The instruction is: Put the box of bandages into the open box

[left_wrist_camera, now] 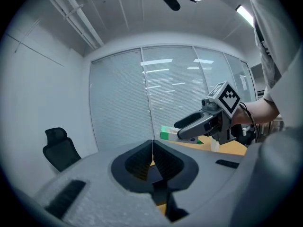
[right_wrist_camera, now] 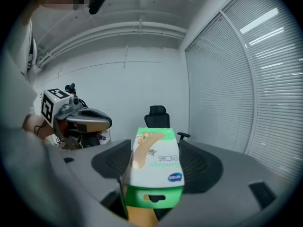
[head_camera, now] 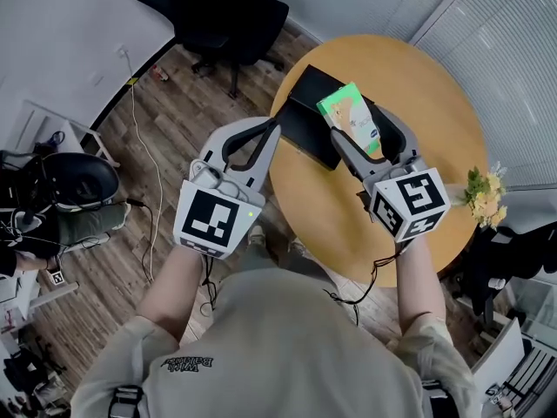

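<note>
- Right claw (head_camera: 359, 127): closed on the box of bandages (right_wrist_camera: 155, 164), gripping its lower part. Most of the carton projects beyond the jaw tips.
- Left claw (left_wrist_camera: 152, 159): jaws together, nothing between them.
- Carton position: in the air over the black open box (head_camera: 306, 118) on the round surface (head_camera: 426, 85).
- Risk: the projecting carton may pivot or slip during release and catch the rim.

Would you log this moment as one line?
right gripper: shut on box of bandages | left gripper: shut, empty | black box: on round table
</note>
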### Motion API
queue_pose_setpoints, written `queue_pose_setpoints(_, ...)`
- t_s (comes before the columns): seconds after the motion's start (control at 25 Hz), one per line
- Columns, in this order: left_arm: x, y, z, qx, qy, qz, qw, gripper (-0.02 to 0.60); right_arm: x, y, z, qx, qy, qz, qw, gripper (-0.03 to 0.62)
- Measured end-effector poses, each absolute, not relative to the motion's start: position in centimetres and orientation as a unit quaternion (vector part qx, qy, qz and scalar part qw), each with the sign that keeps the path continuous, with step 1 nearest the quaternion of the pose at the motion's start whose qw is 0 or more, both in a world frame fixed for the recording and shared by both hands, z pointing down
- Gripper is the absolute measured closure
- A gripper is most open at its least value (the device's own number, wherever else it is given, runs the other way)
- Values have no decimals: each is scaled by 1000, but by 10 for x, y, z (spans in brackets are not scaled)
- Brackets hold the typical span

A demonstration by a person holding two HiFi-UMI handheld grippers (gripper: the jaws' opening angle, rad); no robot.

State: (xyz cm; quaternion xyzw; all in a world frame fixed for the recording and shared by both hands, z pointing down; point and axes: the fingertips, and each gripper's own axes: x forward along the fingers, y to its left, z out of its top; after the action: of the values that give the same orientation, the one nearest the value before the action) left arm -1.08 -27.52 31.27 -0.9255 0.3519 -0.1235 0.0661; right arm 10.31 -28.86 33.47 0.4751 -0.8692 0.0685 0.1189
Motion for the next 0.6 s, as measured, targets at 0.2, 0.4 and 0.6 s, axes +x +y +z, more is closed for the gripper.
queue_pose_setpoints(0.2,-7,-288,332,-928,342,-139,52,558,97,-309,374,463,-869,83,153,261)
queue_pose_setpoints(0.4,-7,-302,357,-927,338,-157,32,558,91,-322,413,449,-869,100,184,261)
queue_pose_setpoints(0.6,-7,-314,386,-927,334,-171,-7,558,86,-334,452,438,-866,129,202,261)
